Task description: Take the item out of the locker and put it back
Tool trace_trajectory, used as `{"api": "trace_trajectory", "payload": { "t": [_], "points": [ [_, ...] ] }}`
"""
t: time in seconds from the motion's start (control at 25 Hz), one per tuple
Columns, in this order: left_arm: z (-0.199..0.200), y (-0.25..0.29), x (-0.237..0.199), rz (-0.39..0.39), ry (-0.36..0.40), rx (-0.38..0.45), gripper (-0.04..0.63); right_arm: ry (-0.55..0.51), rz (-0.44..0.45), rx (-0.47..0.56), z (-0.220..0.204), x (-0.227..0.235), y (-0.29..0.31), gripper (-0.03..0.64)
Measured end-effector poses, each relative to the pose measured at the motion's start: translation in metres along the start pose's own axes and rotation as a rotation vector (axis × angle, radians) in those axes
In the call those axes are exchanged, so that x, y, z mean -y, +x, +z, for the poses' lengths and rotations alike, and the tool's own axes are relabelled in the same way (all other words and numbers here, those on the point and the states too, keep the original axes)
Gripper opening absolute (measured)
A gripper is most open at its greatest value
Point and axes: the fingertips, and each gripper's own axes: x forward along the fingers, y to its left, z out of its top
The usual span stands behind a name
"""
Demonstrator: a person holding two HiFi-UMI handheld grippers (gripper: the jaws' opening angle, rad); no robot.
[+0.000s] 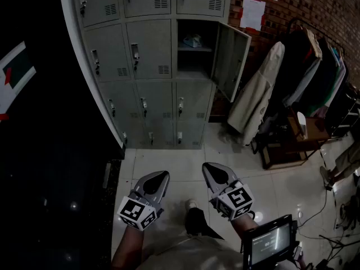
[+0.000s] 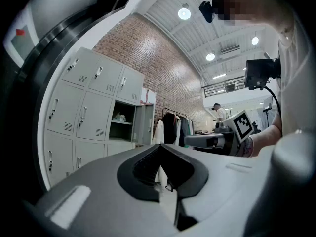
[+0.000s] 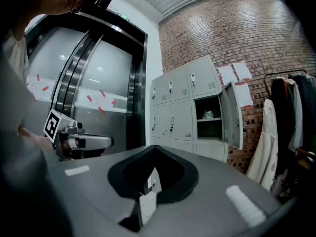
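A bank of grey lockers [image 1: 146,55] stands ahead, and one compartment [image 1: 194,52] has its door [image 1: 230,61] swung out to the right. On its upper shelf lies a small pale item [image 1: 193,40], which also shows as the item [image 2: 118,116] in the left gripper view and the item [image 3: 208,115] in the right gripper view. My left gripper [image 1: 163,175] and right gripper [image 1: 207,166] are side by side over the tiled floor, well short of the lockers. Both point toward the lockers. Each has its jaws shut with nothing between them.
A rack of hanging clothes [image 1: 306,72] and a beige coat [image 1: 256,94] stand right of the lockers, with a low wooden bench [image 1: 292,145] below. Cables [image 1: 323,207] trail over the floor at right. A small monitor [image 1: 270,243] sits by my right arm. Elevator doors [image 3: 98,98] are at left.
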Motion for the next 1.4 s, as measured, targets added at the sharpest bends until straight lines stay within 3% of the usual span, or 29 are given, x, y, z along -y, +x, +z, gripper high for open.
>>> {"api": "trace_trajectory", "payload": {
  "t": [0.16,0.36,0.64,0.8,0.92,1.0,1.24,1.36,1.4],
  "points": [
    [0.001,0.046,-0.050,0.028,0.063,0.005,0.005,0.084,0.034,0.031,-0.006,0.040,0.055,0.002],
    [0.001,0.140,-0.127,0.052,0.054,0.025,0.005,0.076,0.044,0.038,0.000,0.127,0.145,0.002],
    [0.033,0.281,-0.233,0.062,0.034,0.068,0.005,-0.052,0.058,0.076,0.061,0.255,0.268,0.002],
    [0.045,0.337,-0.273,0.041,0.141,0.035,0.002,-0.035,0.021,0.090,0.076,0.305,0.318,0.002],
    [0.049,0.368,-0.301,0.001,0.129,0.028,0.002,-0.014,0.006,0.072,0.072,0.330,0.352,0.002],
    [0.049,0.386,-0.320,-0.034,0.099,0.020,0.002,0.001,0.000,0.055,0.073,0.344,0.377,0.049],
    [0.067,0.418,-0.367,-0.091,0.060,0.032,0.002,-0.113,-0.118,0.122,0.129,0.401,0.453,0.417],
    [0.066,0.424,-0.387,-0.092,0.035,0.028,0.002,-0.114,-0.205,0.143,0.156,0.443,0.485,0.509],
    [0.063,0.425,-0.392,-0.087,0.024,0.020,0.002,-0.116,-0.236,0.143,0.162,0.457,0.491,0.511]
  ]
}}
